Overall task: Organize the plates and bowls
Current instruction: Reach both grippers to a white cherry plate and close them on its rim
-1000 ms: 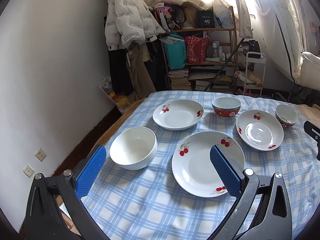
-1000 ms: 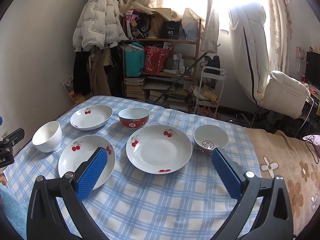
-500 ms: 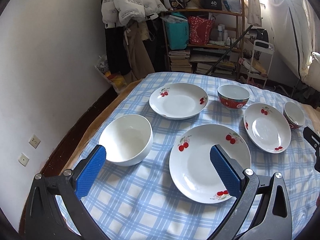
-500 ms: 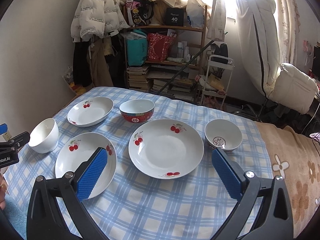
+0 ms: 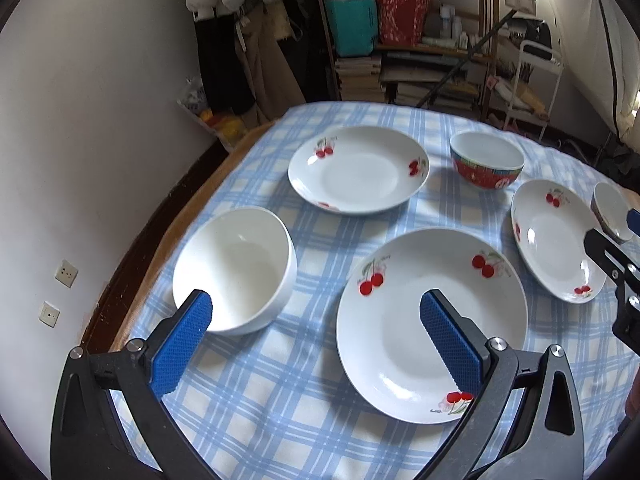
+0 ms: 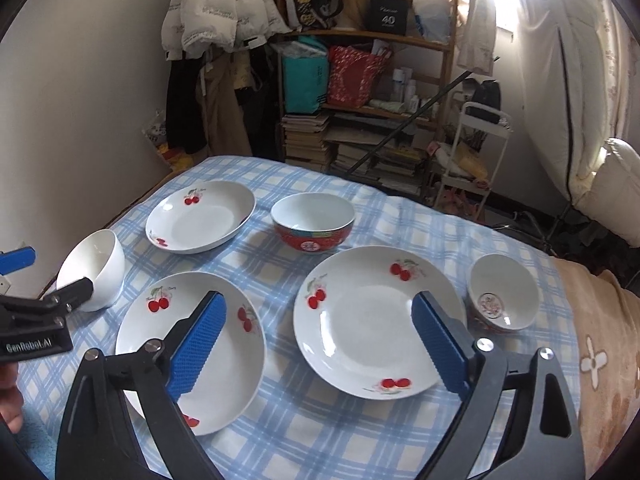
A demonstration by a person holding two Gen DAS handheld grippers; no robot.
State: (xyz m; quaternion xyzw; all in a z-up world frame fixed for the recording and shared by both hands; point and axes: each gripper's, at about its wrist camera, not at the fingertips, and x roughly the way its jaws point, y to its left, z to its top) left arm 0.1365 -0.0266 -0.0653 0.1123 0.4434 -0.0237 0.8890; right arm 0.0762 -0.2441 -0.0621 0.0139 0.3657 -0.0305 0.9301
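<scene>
On the checked table (image 5: 248, 412), left wrist view: the left gripper (image 5: 316, 312) hangs with jaws wide and empty; white bowl (image 5: 236, 268) at ten o'clock, big cherry plate (image 5: 404, 312) under the right pad; right wrist view: the right gripper (image 6: 320, 312), jaws wide though just closing slightly, empty, over a cherry plate (image 6: 360, 320); small bowl (image 6: 504, 292) at two o'clock, red bowl (image 6: 312, 222) at twelve

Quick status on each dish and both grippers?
White bowl: upright, empty.
Red bowl: upright, empty.
Small bowl: upright, empty.
Three cherry plates: flat, unstacked, empty.
Left gripper: open, holding nothing.
Right gripper: open, jaws just closing slightly, nothing between.
</scene>
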